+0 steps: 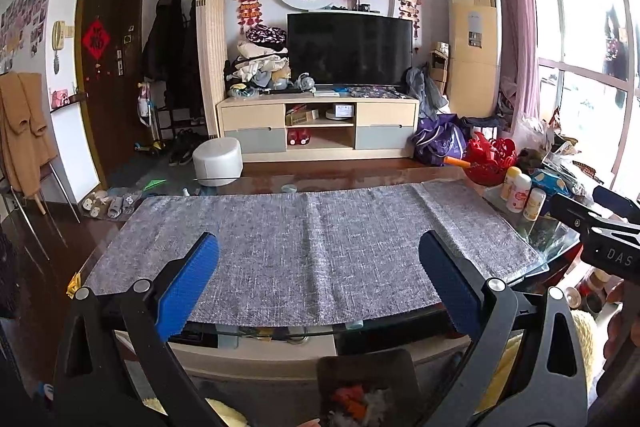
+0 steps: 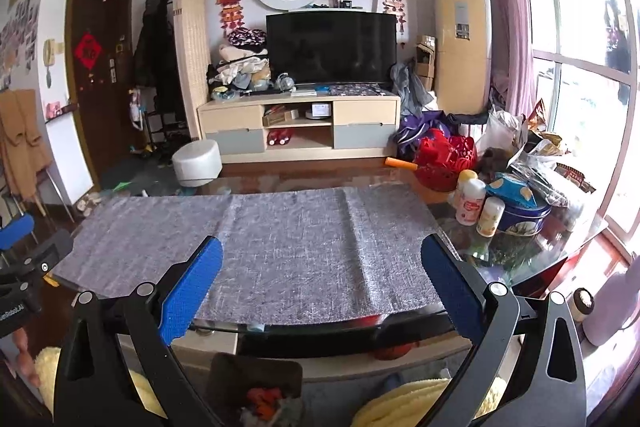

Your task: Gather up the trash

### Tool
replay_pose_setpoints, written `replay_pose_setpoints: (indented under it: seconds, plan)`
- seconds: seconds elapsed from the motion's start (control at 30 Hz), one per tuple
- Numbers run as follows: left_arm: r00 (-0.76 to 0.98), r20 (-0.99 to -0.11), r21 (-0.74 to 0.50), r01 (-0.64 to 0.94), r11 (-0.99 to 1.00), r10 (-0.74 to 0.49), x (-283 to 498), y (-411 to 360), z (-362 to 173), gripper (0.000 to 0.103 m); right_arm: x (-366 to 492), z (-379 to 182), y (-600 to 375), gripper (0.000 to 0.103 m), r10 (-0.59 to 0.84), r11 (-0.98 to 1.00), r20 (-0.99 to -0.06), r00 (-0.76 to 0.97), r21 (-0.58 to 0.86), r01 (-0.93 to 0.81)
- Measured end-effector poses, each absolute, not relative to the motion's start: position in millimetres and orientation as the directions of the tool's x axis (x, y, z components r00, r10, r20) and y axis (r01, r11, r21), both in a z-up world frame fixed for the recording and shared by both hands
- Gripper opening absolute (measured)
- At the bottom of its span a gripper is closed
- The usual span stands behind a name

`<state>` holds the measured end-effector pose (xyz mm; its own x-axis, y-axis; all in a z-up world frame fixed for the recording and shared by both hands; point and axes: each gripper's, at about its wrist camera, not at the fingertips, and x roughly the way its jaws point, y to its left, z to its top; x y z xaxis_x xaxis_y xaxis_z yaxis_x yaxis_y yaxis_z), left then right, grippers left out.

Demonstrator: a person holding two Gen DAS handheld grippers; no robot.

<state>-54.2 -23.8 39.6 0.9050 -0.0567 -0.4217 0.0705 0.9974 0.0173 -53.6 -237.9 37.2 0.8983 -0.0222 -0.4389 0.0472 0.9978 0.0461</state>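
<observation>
1. Left tool (image 1: 320, 283) and right tool (image 2: 322, 283): jaws spread wide, empty.
2. Trash (image 1: 356, 403) lies in the bin (image 1: 368, 367) below the tabletop (image 1: 516, 223) edge, nearer the left tool.

A dark glass-topped coffee table (image 2: 520, 259) is covered over most of its top by a grey woven cloth mat (image 2: 280, 247). To the right of the mat, three small white bottles (image 2: 472, 203) are stood on the bare glass, touching a round blue tin (image 2: 520, 219). Behind the bottles, a red openwork basket (image 2: 444, 159) is set, and crumpled bags (image 2: 532, 155) are piled beyond the tin.
</observation>
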Motion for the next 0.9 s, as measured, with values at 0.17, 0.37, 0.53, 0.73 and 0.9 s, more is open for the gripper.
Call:
replay_pose_setpoints:
  seconds: [0.17, 0.37, 0.53, 0.73, 0.9]
  plan:
    - [0.907, -0.418, 0.014, 0.068, 0.998, -0.056, -53.5, -22.4, 39.9, 0.095, -52.8, 36.5, -237.7, 0.1, -0.021, 0.998, -0.442, 0.897, 0.046, 0.046]
    - [0.912, -0.408, 0.009, 0.06, 0.998, -0.051, -56.8, -21.8, 41.5, 0.095, -52.9, 37.0, -235.2, 0.1, -0.016, 0.998, -0.445, 0.895, 0.04, 0.038]
    - [0.913, -0.405, 0.008, 0.056, 0.998, -0.048, -58.4, -22.8, 42.3, 0.095, -51.1, 37.1, -234.6, 0.1, -0.01, 0.999, -0.449, 0.894, 0.043, 0.033]
    - [0.912, -0.408, 0.011, 0.057, 0.998, -0.048, -57.3, -24.1, 41.9, 0.095, -50.3, 37.3, -234.1, 0.1, -0.009, 0.998, -0.453, 0.892, 0.044, 0.033]
    - [0.912, -0.408, 0.01, 0.057, 0.998, -0.048, -56.7, -24.0, 41.8, 0.095, -49.2, 37.4, -235.8, 0.1, -0.01, 0.998, -0.453, 0.891, 0.046, 0.035]
